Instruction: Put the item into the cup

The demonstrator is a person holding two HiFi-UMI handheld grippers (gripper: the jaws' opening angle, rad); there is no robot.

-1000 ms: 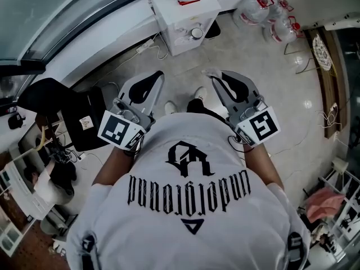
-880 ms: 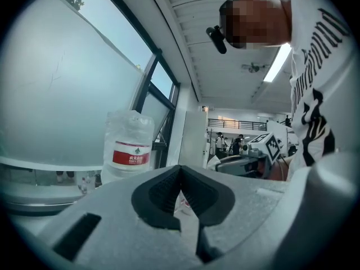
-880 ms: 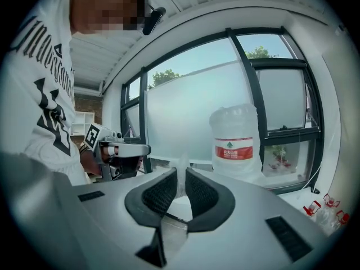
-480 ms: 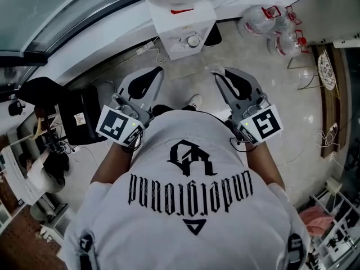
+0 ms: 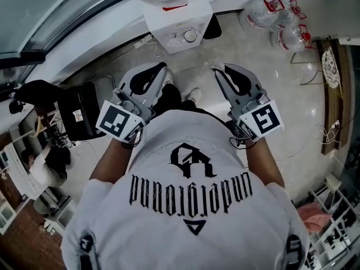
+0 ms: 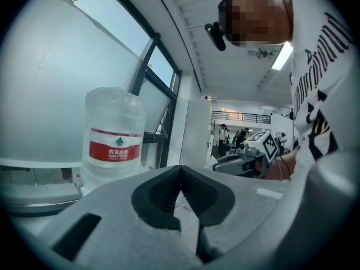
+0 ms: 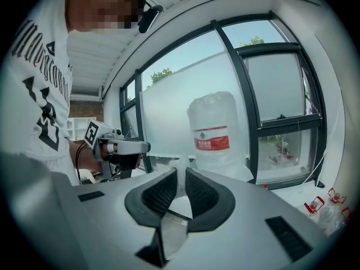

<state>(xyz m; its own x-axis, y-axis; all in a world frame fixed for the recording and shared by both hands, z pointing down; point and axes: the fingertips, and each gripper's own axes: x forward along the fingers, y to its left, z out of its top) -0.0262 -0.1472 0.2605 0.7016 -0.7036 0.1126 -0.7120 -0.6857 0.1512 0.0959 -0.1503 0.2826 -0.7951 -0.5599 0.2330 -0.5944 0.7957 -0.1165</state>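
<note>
Short of the water dispenser (image 5: 169, 26), stands on the pale floor (image 5: 292, 111) with both tools raised before the chest, noses aimed at the dispenser's front. Holds the left gripper (image 6: 180, 173) toward the dispenser's left flank, tongs pressed tip to tip on nothing, probably parked shut for want of a job. Holds the right gripper (image 7: 181, 179) toward the dispenser's right flank, tongs drawn narrow on, seemingly, a thin whitish item (image 7: 180, 163), hard to separate from the pale background behind. Grips tight, likely to avoid losing so light a scrap on the way. Shows no cup in any view, neither on the dispenser nor beside its water bottle (image 7: 216, 131). Reads as carrying, with the drop into the cup not yet begun.
</note>
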